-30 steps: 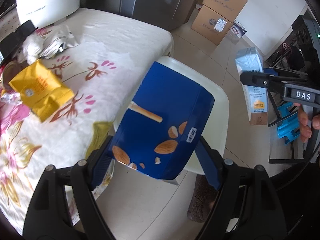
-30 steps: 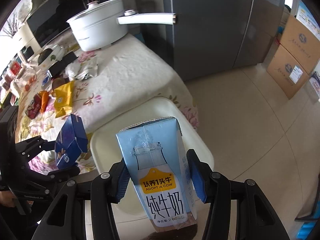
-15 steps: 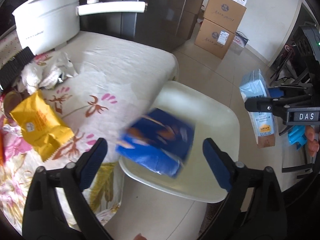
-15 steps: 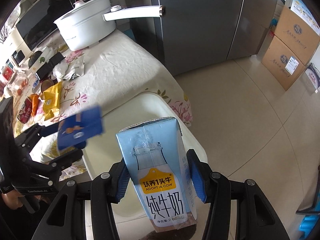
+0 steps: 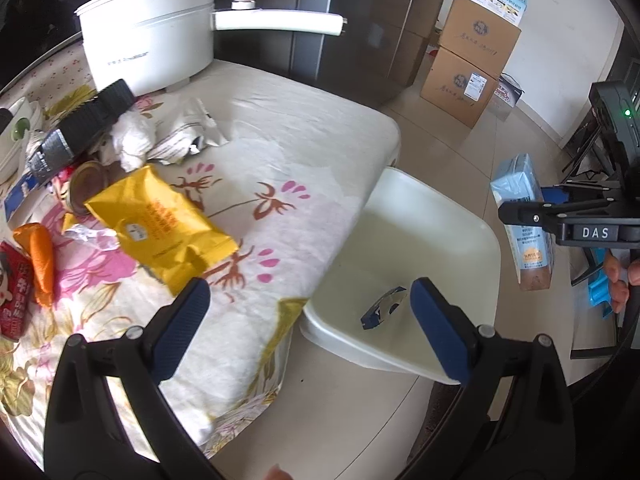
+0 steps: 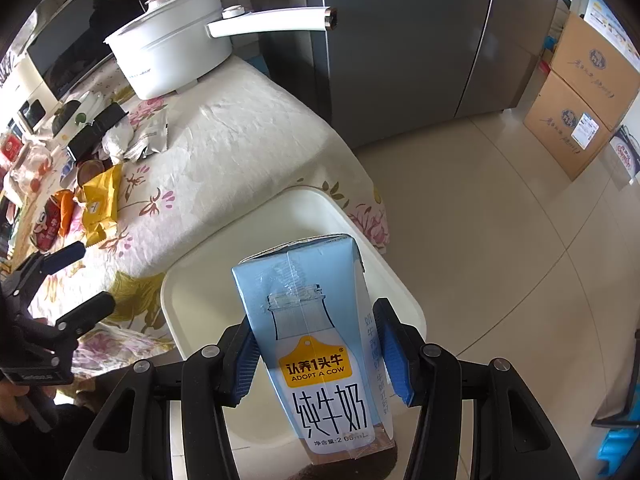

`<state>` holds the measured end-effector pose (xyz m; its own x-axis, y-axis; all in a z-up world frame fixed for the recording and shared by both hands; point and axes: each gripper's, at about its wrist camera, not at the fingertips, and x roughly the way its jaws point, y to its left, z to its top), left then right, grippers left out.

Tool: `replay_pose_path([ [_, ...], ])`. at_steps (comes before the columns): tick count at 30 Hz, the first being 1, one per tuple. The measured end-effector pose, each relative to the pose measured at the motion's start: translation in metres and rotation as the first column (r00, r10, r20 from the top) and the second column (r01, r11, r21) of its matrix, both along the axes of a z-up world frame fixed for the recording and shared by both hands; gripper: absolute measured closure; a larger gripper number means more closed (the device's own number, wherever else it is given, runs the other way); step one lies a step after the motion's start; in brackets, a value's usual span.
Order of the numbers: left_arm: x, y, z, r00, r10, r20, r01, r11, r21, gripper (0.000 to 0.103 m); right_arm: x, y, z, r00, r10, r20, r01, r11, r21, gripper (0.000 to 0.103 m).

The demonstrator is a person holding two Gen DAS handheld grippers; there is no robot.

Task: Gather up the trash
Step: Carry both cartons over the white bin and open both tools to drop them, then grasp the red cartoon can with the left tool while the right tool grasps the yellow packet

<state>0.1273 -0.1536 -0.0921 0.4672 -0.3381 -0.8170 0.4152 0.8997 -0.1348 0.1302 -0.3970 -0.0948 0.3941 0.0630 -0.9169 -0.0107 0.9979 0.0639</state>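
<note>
Right now the right claw (image 6: 316, 354) is squeezing a light blue milk carton (image 6: 320, 344) between its two blue pads, one on each side, and the carton is standing tall in the grip with its top pointing up and away. It is hanging just over the near edge of the cream bin (image 6: 188, 280), which is sitting on the floor beside the table (image 5: 304, 144). So I think the carton only needs to go a little forward and down, and then the claw can let go. The left claw (image 5: 308, 324) is wide open and holding nothing. It is hovering by the table edge, with one pad over the cloth and one over the bin. A small blue box (image 5: 382, 306) is lying down inside the bin already. More trash is waiting on the table to the left: a yellow packet (image 5: 160, 226), an orange wrapper (image 5: 40, 260) and a crumpled white tissue (image 5: 132, 140). The yellow packet is lying nearest the left claw, up and to its left, so that empty hand looks best placed to grab it.
</note>
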Motion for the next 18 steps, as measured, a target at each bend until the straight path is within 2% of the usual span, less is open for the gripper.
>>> replay_pose_path([
  [2, -0.001, 0.007, 0.002, 1.000, 0.013, -0.003, -0.013, 1.000, 0.003, 0.003, 0.003, 0.006, 0.000, 1.000, 0.011, -0.001, -0.011, 1.000, -0.018, 0.046],
  [4, -0.001, 0.015, 0.003, 1.000, 0.028, -0.006, -0.028, 1.000, 0.011, 0.003, 0.005, 0.012, 0.001, 1.000, 0.014, -0.007, -0.014, 1.000, -0.027, 0.023],
  [5, -0.001, 0.019, 0.004, 0.999, 0.034, -0.007, -0.034, 0.999, 0.015, 0.003, 0.006, 0.014, 0.002, 1.000, 0.013, -0.001, -0.013, 1.000, -0.020, 0.020],
  [18, -0.010, 0.089, 0.014, 0.989, 0.147, 0.000, -0.147, 0.987, 0.061, 0.003, 0.019, 0.058, 0.012, 0.999, 0.054, 0.008, -0.054, 0.999, -0.007, 0.020],
])
